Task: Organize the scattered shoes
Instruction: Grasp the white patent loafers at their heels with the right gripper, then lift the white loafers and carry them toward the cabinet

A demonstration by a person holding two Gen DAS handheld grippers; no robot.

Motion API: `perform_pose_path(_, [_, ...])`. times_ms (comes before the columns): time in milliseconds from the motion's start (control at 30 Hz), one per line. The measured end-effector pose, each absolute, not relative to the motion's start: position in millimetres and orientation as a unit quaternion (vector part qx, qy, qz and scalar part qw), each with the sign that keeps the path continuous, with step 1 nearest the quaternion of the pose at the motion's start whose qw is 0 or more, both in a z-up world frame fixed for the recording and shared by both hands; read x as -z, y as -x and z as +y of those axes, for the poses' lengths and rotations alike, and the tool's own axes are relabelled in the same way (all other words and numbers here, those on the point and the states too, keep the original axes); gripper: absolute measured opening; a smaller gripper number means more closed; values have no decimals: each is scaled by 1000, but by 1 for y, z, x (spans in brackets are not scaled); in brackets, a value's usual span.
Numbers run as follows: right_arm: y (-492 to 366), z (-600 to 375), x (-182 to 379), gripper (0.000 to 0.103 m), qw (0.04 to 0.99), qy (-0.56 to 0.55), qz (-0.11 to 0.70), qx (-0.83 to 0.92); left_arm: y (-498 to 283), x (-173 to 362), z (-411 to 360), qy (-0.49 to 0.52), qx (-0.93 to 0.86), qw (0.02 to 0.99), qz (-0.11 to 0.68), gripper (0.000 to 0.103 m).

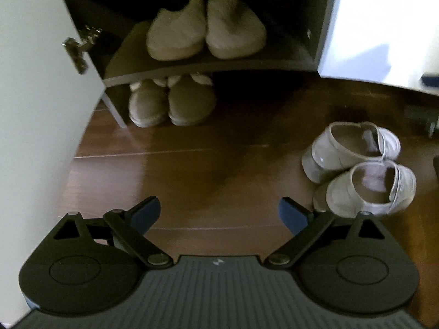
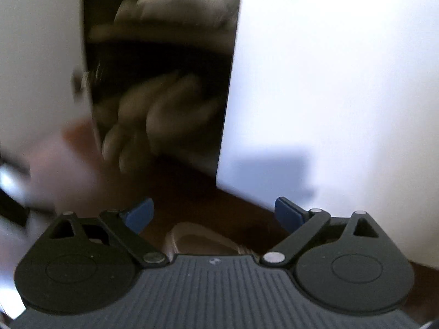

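Observation:
In the left wrist view a pair of pale grey heeled loafers (image 1: 359,170) stands on the wooden floor at the right, heels toward me. My left gripper (image 1: 219,213) hangs open over bare floor, its right fingertip just left of the nearer loafer. Inside the open shoe cabinet, two light fluffy slippers (image 1: 205,27) rest on the shelf (image 1: 192,67) and two darker slippers (image 1: 172,101) sit below it. The right wrist view is blurred: my right gripper (image 2: 214,213) is open above the rim of a pale shoe (image 2: 203,240), with slippers (image 2: 156,115) dimly seen in the cabinet beyond.
The white cabinet door (image 1: 35,109) with its metal hinge (image 1: 78,49) stands open at the left. Another white panel (image 1: 384,27) is at the right. A dark object (image 1: 422,118) lies at the right edge. Brown floor (image 1: 205,164) stretches between cabinet and gripper.

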State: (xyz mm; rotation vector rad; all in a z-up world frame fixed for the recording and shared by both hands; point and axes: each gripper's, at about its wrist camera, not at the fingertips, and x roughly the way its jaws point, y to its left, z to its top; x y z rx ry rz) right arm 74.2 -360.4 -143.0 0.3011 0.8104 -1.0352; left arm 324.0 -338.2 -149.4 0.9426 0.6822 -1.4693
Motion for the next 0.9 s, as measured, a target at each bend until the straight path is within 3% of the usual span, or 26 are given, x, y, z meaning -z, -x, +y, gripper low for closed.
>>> perform_pose_path(100, [-90,-362,184,70,785,-77,470,395,-320,158,-342,-417,627,589,295,96])
perform_pose_path(300, [-113,-380,246,66,776,44,571,264,-323,174,-349,-436,611,587,304,96])
perform_pose_path(367, [-114,-393,256,58,785,24,575,230,-327,179,-353,-441,603,588,312,96])
perform_pose_path(400, [-115,-401,261,56,790,-9,572,223,-330,184,-355,-444,596,587,319,96])
perform_pose_path(500, [-121,-427,259,39,802,-153,519,253,-339,194,-359,-447,587,585,338,96])
perform_pose_path(667, [-142,-441,259,29,780,-247,453,353,-354,207,-363,-447,570,590,356,96])
perform_pose_path(800, [-155,-475,260,27,695,-402,350,482,-364,212,-367,-442,563,594,368,96])
perform_pose_path(900, [-156,-494,263,26,638,-448,292,553,-365,215,-365,-444,566,589,368,96])
